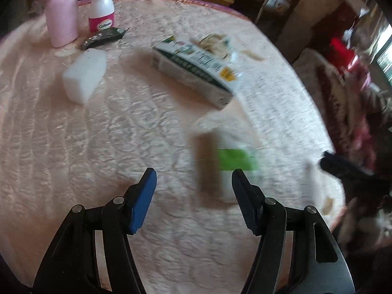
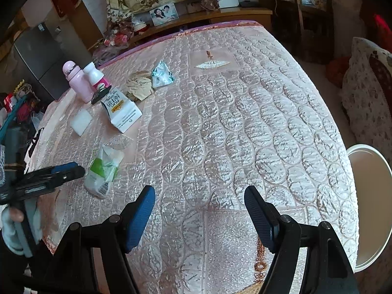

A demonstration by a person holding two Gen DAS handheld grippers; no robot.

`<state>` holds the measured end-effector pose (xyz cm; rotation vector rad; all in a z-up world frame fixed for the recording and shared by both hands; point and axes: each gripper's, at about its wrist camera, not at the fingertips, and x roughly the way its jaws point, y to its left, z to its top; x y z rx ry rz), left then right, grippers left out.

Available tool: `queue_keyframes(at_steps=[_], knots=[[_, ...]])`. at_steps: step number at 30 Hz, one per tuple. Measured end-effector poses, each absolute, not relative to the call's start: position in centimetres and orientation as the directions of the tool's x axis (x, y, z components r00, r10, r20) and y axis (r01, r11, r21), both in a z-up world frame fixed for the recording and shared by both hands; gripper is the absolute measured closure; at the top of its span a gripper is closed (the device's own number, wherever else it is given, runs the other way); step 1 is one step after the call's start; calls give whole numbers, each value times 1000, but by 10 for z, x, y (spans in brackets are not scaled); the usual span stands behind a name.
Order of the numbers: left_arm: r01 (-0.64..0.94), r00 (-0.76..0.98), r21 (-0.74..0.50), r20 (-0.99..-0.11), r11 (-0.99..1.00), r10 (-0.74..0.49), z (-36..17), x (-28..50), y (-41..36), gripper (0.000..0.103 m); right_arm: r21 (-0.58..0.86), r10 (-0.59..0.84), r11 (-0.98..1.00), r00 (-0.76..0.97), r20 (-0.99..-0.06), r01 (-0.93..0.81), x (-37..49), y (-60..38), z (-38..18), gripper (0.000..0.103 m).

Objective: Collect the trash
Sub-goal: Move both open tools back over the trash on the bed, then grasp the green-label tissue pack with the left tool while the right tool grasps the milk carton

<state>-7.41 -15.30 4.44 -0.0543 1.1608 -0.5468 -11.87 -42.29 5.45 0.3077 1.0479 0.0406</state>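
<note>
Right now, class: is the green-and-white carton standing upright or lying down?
Lying down. The carton rests on its long side on the bed cover.

Crumpled green-white wrapper (image 2: 104,171) flat on quilt; milk carton (image 2: 121,114) on side; crumpled tan paper (image 2: 139,85); clear bag (image 2: 162,74).

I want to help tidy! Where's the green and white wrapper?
In the right wrist view, the green and white wrapper lies on the quilted cover's left side, just beyond the left claw, nearer than the carton.

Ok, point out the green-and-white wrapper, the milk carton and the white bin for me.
green-and-white wrapper (image 2: 104,171): right wrist view, on its green panel.
milk carton (image 2: 122,112): right wrist view, on its upper printed face.
white bin (image 2: 372,208): right wrist view, on its inner wall.
</note>
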Motion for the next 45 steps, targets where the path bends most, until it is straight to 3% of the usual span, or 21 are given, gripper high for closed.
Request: queue_keyframes(at_steps=[5,15,18,21,29,44,45], knots=[[381,298,-338,-836,860,-461,52,-81,-177,40,266,176,957,502,-846,112,-120,-421,55,30],[419,388,-99,-879,903,-277,27,-90,-232,41,273,179,955,502,-846,119,-116,-425,56,30],[397,388,-107,-881,911,-273,29,-84,-221,67,280,195,955,499,-844,100,-107,-420,55,30],[356,383,-143,-879,923,-284,34,-75,-197,73,301,229,951,505,-832,64,-95,-412,56,30],[249,440,-163,-859,955,-261,51,-55,-142,74,334,339,937,501,-796,-105,-26,-355,58,30],[199,438,-224,-850,954,-291,44,-38,-110,74,49,190,937,387,-902,-347,91,-250,32,30],[197,437,-228,-850,954,-293,43,-38,-110,74,45,182,940,387,-904,-338,92,-248,28,37]])
